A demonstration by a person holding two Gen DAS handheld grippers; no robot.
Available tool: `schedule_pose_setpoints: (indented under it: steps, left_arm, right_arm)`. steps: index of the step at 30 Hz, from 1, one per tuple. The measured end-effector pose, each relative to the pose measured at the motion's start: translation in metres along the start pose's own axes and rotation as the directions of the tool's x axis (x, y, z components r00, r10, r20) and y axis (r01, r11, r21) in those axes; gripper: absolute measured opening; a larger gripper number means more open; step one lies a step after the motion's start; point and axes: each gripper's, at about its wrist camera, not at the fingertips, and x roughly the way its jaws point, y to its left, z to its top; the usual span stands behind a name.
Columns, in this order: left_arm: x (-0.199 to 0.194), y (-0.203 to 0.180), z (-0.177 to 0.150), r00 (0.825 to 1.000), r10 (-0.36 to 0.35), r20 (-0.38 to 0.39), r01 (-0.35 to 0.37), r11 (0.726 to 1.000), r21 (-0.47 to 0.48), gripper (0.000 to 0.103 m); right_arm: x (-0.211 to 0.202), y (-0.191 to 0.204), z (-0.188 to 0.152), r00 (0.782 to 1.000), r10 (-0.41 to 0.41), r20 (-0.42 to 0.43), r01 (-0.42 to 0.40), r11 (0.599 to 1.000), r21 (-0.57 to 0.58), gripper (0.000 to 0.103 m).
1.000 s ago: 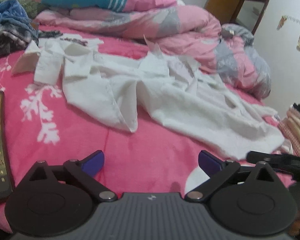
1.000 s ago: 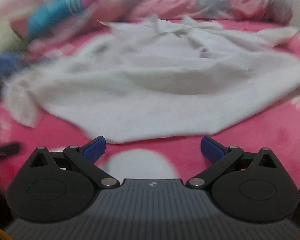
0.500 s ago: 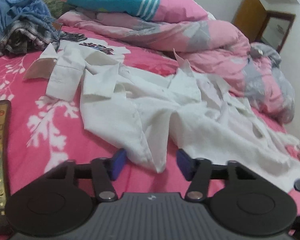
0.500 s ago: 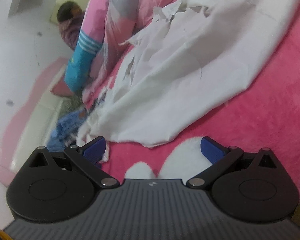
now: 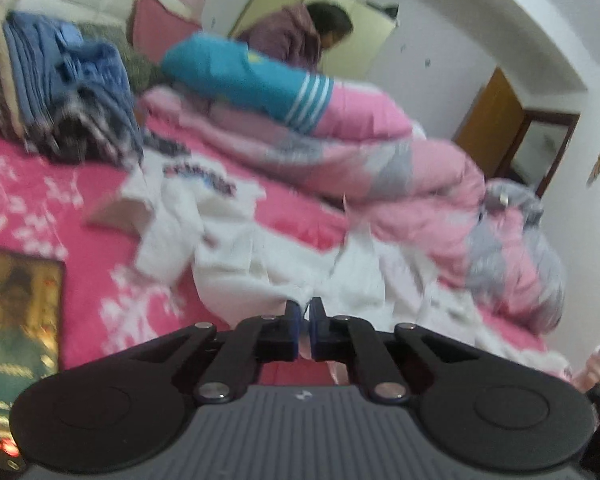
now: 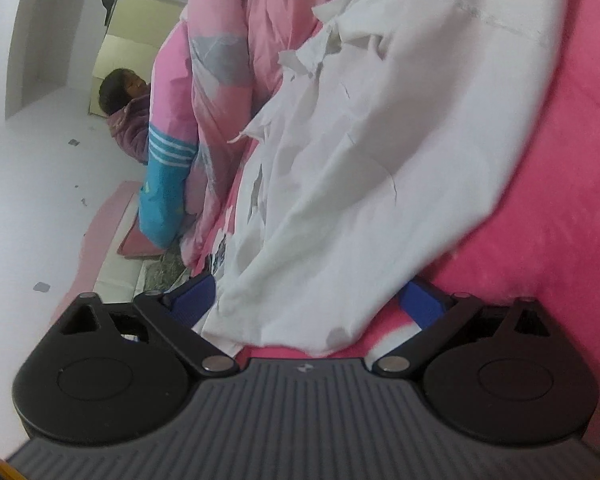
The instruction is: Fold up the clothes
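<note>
Pinching the white shirt's (image 5: pixel 260 276) hem in our closed left gripper (image 5: pixel 305 312), we hold our right gripper (image 6: pixel 306 300) open around its edge on the pink bed (image 6: pixel 560 200).

Left wrist view motion-blurred: clothes pile (image 5: pixel 60 92) at 10 o'clock smeared, framed picture (image 5: pixel 16 320) at 8 o'clock cut by edge, white shirt (image 5: pixel 260 264) hem hidden btwn pads. Right wrist view: shirt edge hidden behind gripper body at 6 o'clock
</note>
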Motion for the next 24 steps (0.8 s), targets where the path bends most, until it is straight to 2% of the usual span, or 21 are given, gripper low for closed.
schedule_pose_setpoints:
  steps: [1,2,4,5,7,8,12,15,20,24]
  left_arm:
    - [-0.003,0.001,0.002,1.000,0.000,0.009,0.000,1.000,-0.005,0.005]
    - [-0.006,0.002,0.003,1.000,-0.001,0.017,0.001,1.000,-0.010,0.005]
    - [-0.009,0.002,0.004,1.000,0.013,0.021,-0.012,1.000,-0.004,0.004]
    - [-0.011,0.003,0.003,1.000,0.015,0.017,-0.015,1.000,-0.003,0.004]
    - [-0.017,0.004,0.001,1.000,0.017,0.006,-0.017,1.000,0.000,0.004]
    - [-0.020,0.005,-0.001,1.000,0.018,0.001,-0.018,1.000,0.002,0.004]
    - [-0.030,0.008,-0.005,1.000,0.022,-0.020,-0.022,1.000,0.007,0.004]
    - [-0.038,0.003,-0.013,0.998,-0.017,-0.059,0.018,1.000,0.024,0.004]
    - [-0.050,-0.013,-0.041,0.988,-0.033,-0.151,0.047,0.995,0.087,0.003]
    - [-0.061,-0.020,-0.063,0.976,-0.029,-0.216,0.054,0.993,0.109,0.003]
  right_arm:
    - [0.001,-0.001,0.000,1.000,0.000,0.013,0.000,1.000,0.000,0.079]
    - [0.004,-0.002,0.001,1.000,-0.003,0.023,0.003,1.000,0.001,0.073]
    - [0.010,-0.008,0.002,0.999,-0.018,0.038,0.017,1.000,0.012,0.044]
    - [0.010,-0.012,0.003,0.999,-0.023,0.043,0.023,1.000,0.018,0.037]
    - [0.010,-0.019,0.006,0.998,-0.034,0.052,0.033,0.999,0.031,0.006]
    - [0.006,-0.021,0.008,0.998,-0.029,0.056,0.027,0.999,0.030,0.005]
    - [-0.037,-0.005,0.015,0.992,-0.021,0.123,0.035,0.993,-0.116,0.001]
    - [-0.071,0.000,0.027,0.987,-0.018,0.160,0.047,0.983,-0.177,0.000]
    - [-0.106,0.004,0.037,0.976,-0.089,0.198,0.141,0.953,-0.270,0.000]
    - [-0.121,-0.009,0.036,0.970,-0.140,0.199,0.190,0.948,-0.257,0.000]
